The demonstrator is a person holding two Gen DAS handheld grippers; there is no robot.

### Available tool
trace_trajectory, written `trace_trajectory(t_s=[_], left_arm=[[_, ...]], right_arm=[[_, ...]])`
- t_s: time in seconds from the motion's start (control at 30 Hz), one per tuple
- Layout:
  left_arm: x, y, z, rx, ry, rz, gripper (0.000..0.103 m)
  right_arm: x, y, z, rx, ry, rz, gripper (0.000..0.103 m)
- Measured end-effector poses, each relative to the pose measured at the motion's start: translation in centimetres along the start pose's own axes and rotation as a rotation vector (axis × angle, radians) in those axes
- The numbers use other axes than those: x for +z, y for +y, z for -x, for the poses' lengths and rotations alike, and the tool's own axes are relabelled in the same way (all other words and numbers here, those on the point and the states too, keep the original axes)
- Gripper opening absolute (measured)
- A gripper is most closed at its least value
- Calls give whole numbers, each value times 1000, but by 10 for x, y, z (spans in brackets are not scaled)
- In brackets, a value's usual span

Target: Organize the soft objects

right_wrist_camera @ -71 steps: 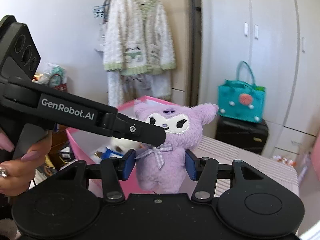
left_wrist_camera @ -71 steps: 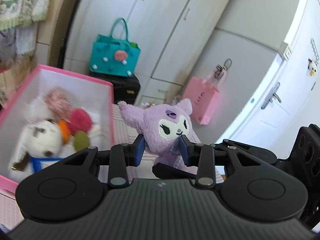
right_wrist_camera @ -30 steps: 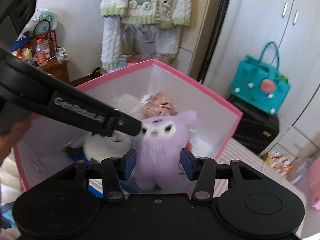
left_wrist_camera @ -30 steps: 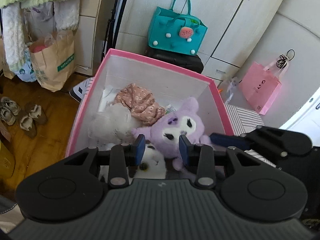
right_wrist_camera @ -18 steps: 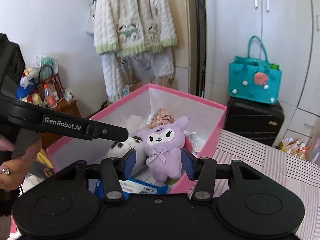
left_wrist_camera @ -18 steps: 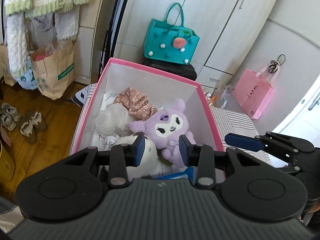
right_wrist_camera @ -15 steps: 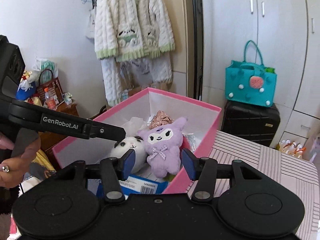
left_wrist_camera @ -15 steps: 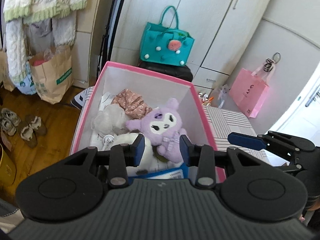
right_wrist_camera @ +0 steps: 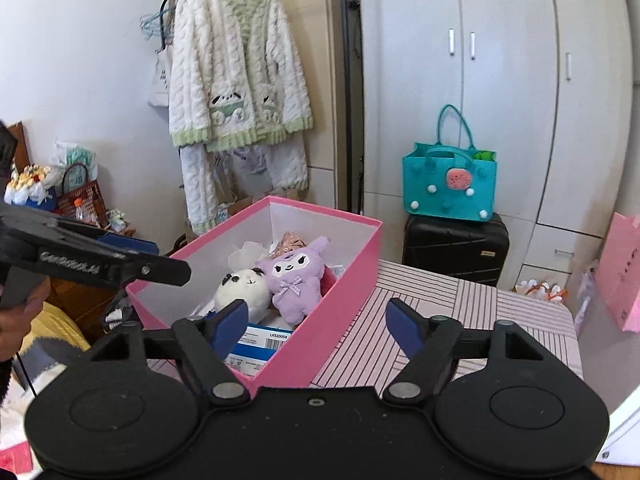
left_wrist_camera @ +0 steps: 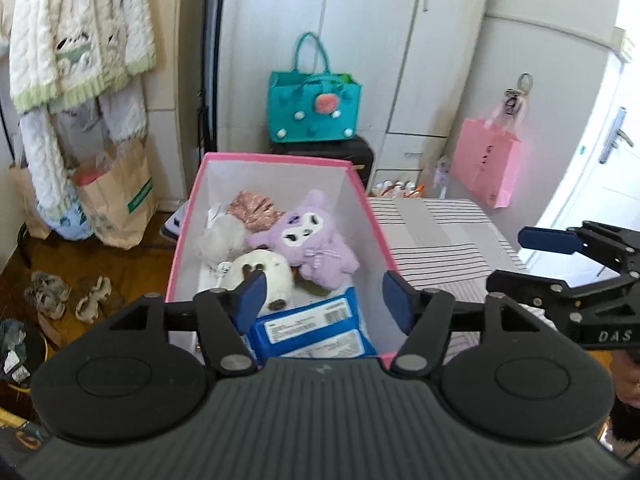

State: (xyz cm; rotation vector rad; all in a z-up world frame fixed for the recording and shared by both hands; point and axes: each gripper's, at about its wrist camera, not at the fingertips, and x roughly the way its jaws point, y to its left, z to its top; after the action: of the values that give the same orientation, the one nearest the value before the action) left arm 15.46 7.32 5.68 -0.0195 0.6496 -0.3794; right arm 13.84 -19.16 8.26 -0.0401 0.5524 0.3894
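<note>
Inside pink box (left_wrist_camera: 362, 196) | purple plush (left_wrist_camera: 310, 240) face-up, head toward far wall | both grippers opening, empty

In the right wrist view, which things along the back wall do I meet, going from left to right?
Red basket → cream knitted cardigan → teal handbag on a black suitcase → pink paper bag.
</note>
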Motion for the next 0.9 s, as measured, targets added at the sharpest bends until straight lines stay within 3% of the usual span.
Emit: trace_trajectory(t_s=[0.23, 0.37, 0.5, 0.63, 0.7, 0.9], left_arm=[[-7, -29, 24, -22, -30, -75, 84], [-15, -42, 36, -40, -44, -102, 84], [-19, -45, 45, -47, -48, -92, 98], [-21, -49, 49, -32, -56, -66, 103], [-21, -53, 49, -13, -38, -52, 103], [-23, -61, 44, 118, 48, 11, 103]], right_arm=[[-5, -1, 22, -31, 10, -43, 97], [-5, -3, 35, -58, 51, -63, 101], [-13, -7, 56, -77, 21, -110, 103], [-18, -11, 75, -119, 0, -180, 103], [-19, -13, 83, -180, -17, -204, 103], [-24, -17, 88, -236, 6, -189, 103]])
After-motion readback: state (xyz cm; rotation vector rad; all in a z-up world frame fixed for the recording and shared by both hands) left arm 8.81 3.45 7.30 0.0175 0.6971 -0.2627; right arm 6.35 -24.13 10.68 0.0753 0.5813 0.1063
